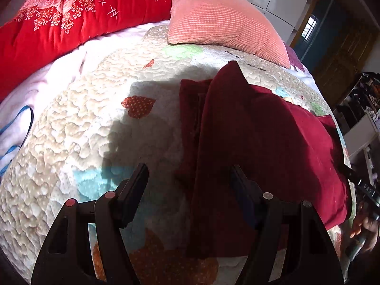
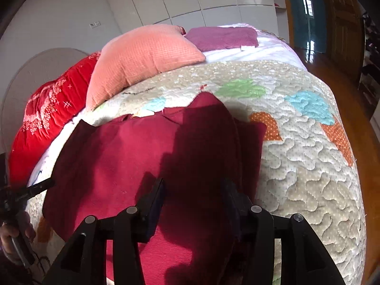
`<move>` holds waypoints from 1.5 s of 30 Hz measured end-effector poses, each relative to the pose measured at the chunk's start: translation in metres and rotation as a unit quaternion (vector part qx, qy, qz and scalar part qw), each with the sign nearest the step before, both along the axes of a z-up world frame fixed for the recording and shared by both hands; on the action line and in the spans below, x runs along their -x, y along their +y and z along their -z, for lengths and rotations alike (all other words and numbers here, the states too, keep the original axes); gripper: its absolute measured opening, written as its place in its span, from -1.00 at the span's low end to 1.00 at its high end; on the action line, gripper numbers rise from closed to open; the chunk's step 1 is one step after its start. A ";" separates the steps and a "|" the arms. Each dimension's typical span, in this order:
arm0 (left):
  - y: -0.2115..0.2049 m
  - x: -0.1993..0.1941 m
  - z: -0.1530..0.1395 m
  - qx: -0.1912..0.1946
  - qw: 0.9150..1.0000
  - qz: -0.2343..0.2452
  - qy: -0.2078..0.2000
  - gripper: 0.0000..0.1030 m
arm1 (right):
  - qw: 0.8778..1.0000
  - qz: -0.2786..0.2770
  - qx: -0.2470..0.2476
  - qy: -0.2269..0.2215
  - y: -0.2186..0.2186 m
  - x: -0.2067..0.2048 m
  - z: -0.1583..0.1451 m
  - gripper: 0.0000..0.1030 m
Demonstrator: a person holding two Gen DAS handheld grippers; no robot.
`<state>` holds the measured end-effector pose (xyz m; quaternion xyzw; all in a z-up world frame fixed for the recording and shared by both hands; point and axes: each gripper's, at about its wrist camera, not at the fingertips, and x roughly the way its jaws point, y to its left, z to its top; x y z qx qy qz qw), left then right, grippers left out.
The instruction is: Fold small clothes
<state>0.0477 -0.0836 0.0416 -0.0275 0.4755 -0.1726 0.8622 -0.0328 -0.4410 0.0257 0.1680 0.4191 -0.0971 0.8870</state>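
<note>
My left claw is spread wide above the quilt, its right finger against the edge of the dark red garment. My right claw is spread too, hovering over that garment, which lies partly folded on the bed below the pink pillow.

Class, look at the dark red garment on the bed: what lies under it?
The dark red garment lies on a quilted bedspread with coloured patches. Its folded layers overlap, so whatever pattern or item sits directly beneath is covered and cannot be seen.
</note>
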 end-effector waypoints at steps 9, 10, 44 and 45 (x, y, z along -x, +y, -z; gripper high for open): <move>0.013 0.015 0.012 0.045 0.999 0.010 -0.009 0.37 | 0.996 -0.083 -0.016 -0.034 0.088 -0.038 -0.058 -0.05; 0.015 0.014 0.014 0.050 0.999 0.012 -0.007 0.38 | 0.994 -0.101 -0.025 -0.035 0.102 -0.049 -0.059 -0.05; 0.037 -0.003 0.007 0.120 0.993 0.014 -0.005 0.44 | 0.995 -0.093 0.011 -0.013 0.160 -0.138 -0.003 -0.28; 0.038 -0.004 0.007 0.126 0.992 0.013 -0.004 0.44 | 0.996 -0.089 0.020 -0.014 0.154 -0.127 -0.004 -0.28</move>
